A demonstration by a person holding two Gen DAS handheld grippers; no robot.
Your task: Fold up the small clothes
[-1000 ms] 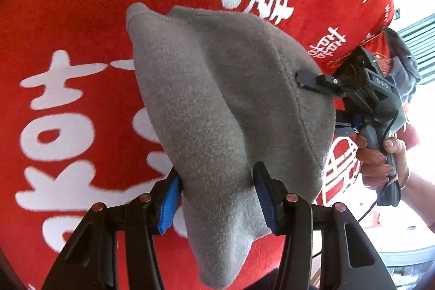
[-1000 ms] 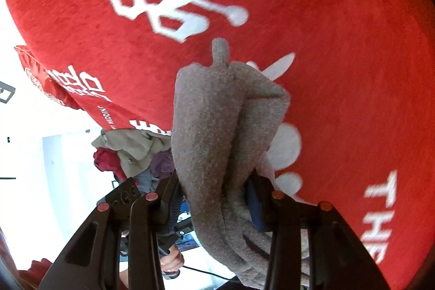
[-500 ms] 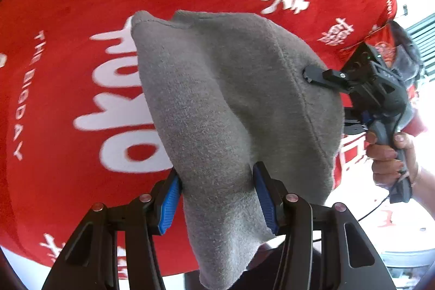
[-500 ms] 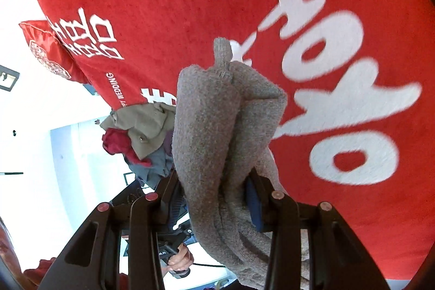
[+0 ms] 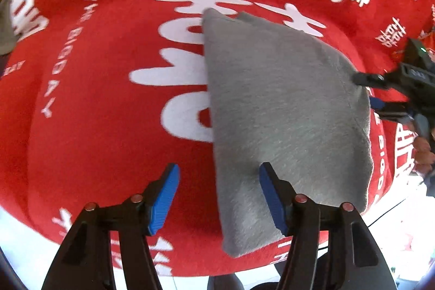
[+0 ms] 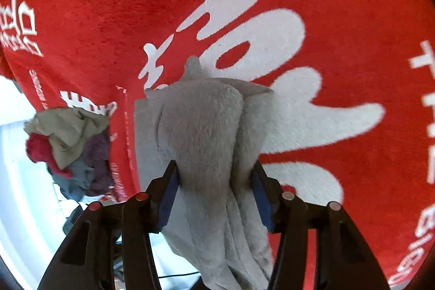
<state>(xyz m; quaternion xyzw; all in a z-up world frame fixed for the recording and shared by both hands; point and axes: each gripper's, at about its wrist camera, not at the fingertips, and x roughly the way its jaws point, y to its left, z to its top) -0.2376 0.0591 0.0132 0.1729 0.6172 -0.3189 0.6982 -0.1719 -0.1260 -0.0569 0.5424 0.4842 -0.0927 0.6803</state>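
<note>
A small grey fleece garment [image 5: 285, 113] lies folded on the red cloth-covered table [image 5: 108, 127]. My left gripper [image 5: 218, 195] is open; the garment's left edge lies between its blue pads and touches the right one. My right gripper [image 6: 214, 189] is shut on a bunched part of the grey garment [image 6: 206, 127]. In the left wrist view the right gripper [image 5: 380, 91] grips the garment's right edge.
The red cloth carries large white characters and "THE BIG DAY" lettering. A pile of other clothes [image 6: 68, 148], olive, red, purple and blue-grey, lies at the table's edge left of my right gripper. A person's hand [image 5: 424, 154] holds the right gripper.
The garment came down from hanging in the air onto the red cloth. My left gripper opened and let go of it. My right gripper keeps its hold.
</note>
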